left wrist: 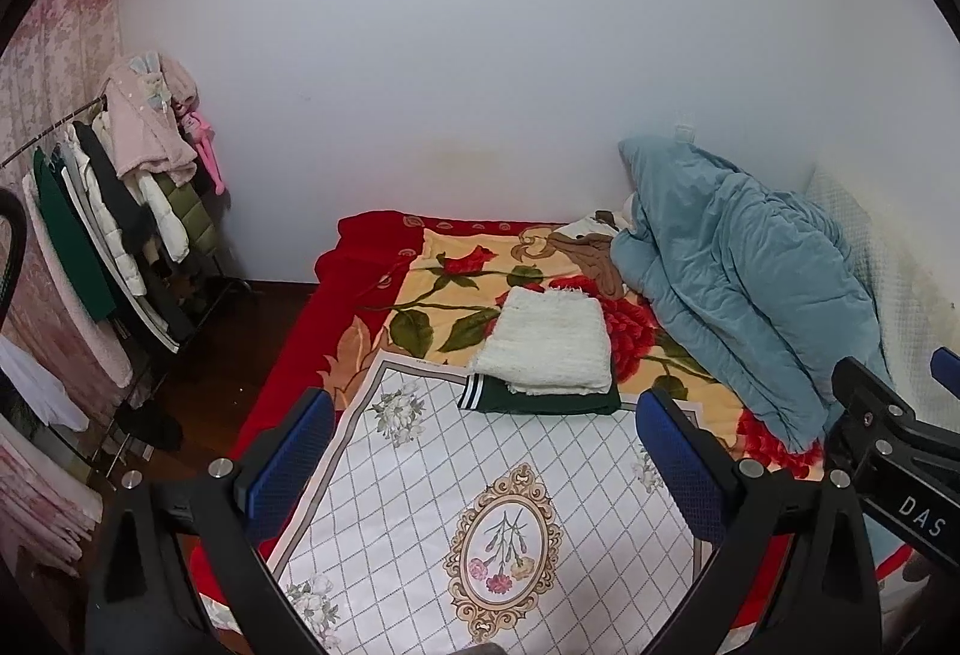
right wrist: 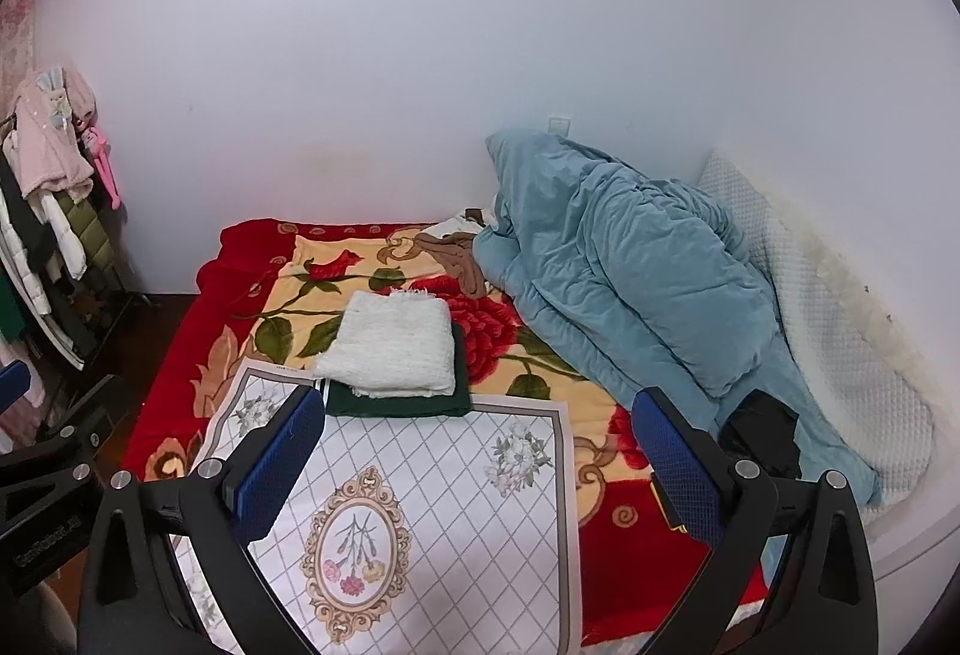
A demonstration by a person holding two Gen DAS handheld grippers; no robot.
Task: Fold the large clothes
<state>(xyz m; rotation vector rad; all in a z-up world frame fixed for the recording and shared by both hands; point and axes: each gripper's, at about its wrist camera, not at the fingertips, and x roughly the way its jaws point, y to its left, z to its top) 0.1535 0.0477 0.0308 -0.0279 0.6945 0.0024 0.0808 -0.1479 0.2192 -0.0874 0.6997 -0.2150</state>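
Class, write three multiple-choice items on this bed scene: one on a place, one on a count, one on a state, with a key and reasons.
1. Where does the folded white knitted garment lie?
A. on the folded dark green garment
B. on the crumpled blue quilt
C. on the floor

2. How many folded garments are stacked?
A. one
B. two
C. four

3. How are both tongs, left and right?
A. open, holding nothing
B. shut on the quilt
C. shut on the white floral mat

Key: A, white overlaps green; B, only these two; A, the blue pads stand wide apart.
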